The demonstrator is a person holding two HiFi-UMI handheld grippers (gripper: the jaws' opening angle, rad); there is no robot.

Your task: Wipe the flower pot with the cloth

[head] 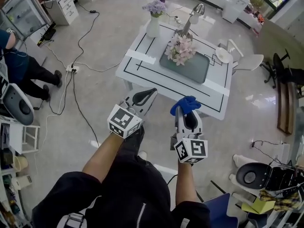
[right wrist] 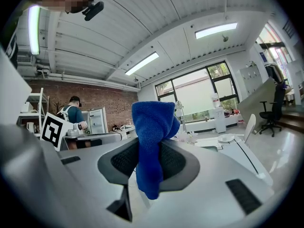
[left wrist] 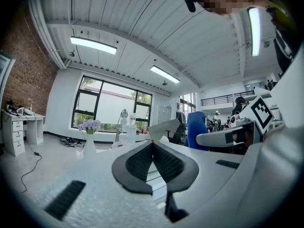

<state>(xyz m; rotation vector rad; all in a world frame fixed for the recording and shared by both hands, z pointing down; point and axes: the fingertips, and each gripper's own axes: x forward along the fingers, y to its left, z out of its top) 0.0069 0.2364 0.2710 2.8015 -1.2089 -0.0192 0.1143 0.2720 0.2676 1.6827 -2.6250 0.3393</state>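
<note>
- The right tool (head: 186,114) is clenching the cloth (head: 185,103). In the right gripper view the blue fabric (right wrist: 152,141) is sitting pinched between both pads, with a bunch sticking out above and a tail hanging below.
- The left tool (head: 144,97) is carrying nothing. In the left gripper view its jaws are lying together with nothing between them.
- Both tools are hovering in the air in front of the person's body, over the floor and short of the near edge of the white worktop (head: 156,75).
- Two flower holders are standing on the worktop:
  - A cluster of pink flowers (head: 180,49) is sitting on a grey tray (head: 197,68) near the middle, and the blossoms are hiding whatever pot is under them.
  - A white vase (head: 153,26) of purple flowers is standing at the far left corner.
  - I am taking the pink cluster as the flower pot, but I cannot tell for sure.
- Progress, as I am judging it:
  - The cloth is already in hand, so that part is done.
  - No wiping is under way, since the cloth is well apart from both holders and touching neither.
- What is remaining:
  - closing in on the worktop;
  - bringing the cloth against the pot's wall, probably while steadying the pot with the free left tool;
  - rubbing around the pot.
</note>
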